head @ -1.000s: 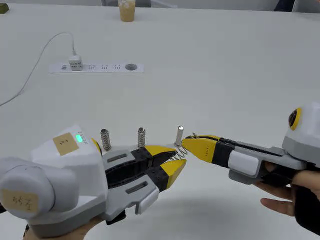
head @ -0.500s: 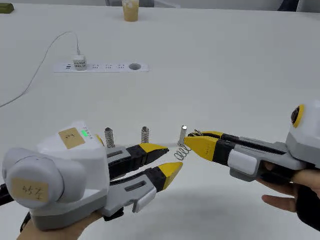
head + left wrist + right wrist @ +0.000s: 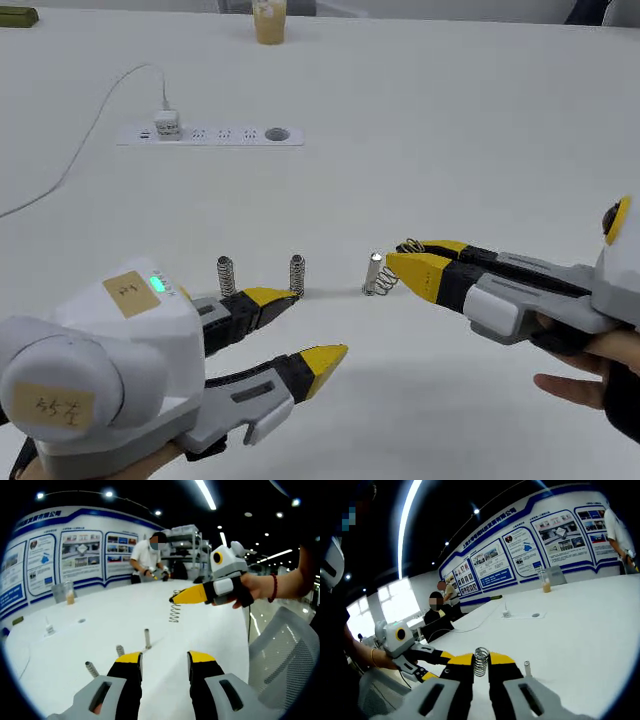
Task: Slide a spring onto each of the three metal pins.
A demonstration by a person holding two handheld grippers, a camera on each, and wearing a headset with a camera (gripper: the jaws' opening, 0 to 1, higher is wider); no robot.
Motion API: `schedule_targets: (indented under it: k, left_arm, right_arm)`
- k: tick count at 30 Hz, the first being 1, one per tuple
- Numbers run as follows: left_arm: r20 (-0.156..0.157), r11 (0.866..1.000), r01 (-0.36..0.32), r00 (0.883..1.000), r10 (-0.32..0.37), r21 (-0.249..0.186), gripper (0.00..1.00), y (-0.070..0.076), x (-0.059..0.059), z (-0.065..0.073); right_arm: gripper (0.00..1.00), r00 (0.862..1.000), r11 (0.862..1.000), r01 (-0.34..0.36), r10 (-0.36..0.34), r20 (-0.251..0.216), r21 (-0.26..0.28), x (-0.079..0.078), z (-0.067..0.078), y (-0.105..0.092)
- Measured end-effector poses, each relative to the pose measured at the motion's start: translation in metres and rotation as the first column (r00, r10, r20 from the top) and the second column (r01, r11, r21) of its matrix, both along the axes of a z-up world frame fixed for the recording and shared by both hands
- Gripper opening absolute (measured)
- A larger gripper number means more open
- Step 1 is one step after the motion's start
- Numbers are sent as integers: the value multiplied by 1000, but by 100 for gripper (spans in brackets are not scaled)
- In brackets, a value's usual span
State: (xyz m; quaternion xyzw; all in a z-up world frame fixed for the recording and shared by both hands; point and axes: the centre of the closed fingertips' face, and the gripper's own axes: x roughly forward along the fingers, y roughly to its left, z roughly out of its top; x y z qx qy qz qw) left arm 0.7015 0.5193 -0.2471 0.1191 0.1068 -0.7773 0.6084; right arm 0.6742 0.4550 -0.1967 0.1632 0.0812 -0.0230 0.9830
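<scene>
spring (image 3: 480, 661) clamped in right gripper (image 3: 397, 257)

Three pins (image 3: 374, 272), three springs (image 3: 226, 276) (one held)

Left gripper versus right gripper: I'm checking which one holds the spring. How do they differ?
The left gripper is open and holds nothing; the right gripper is shut on a spring. The left gripper sits by the two sprung pins, the right gripper by the bare pin. Both have yellow tips.

Head view looks down, 2 low gripper views face across pin (image 3: 147, 639)
</scene>
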Motion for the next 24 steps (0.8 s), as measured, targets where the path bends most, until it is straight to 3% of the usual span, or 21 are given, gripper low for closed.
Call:
schedule_targets:
  k: [7, 13, 24]
  left_arm:
    - [-16, 998, -58, 998, 58, 8, 47, 5, 13, -2]
    - [-2, 993, -120, 993, 120, 11, 57, 7, 27, -3]
    - [-10, 977, -209, 978, 210, 31, 70, 11, 47, -6]
  right_arm:
    - [11, 999, 999, 35, -34, 14, -40, 3, 5, -17]
    - [11, 998, 996, 59, -59, 8, -64, 7, 4, -29]
    - [11, 997, 993, 70, -74, -38, -94, 16, -6, -43]
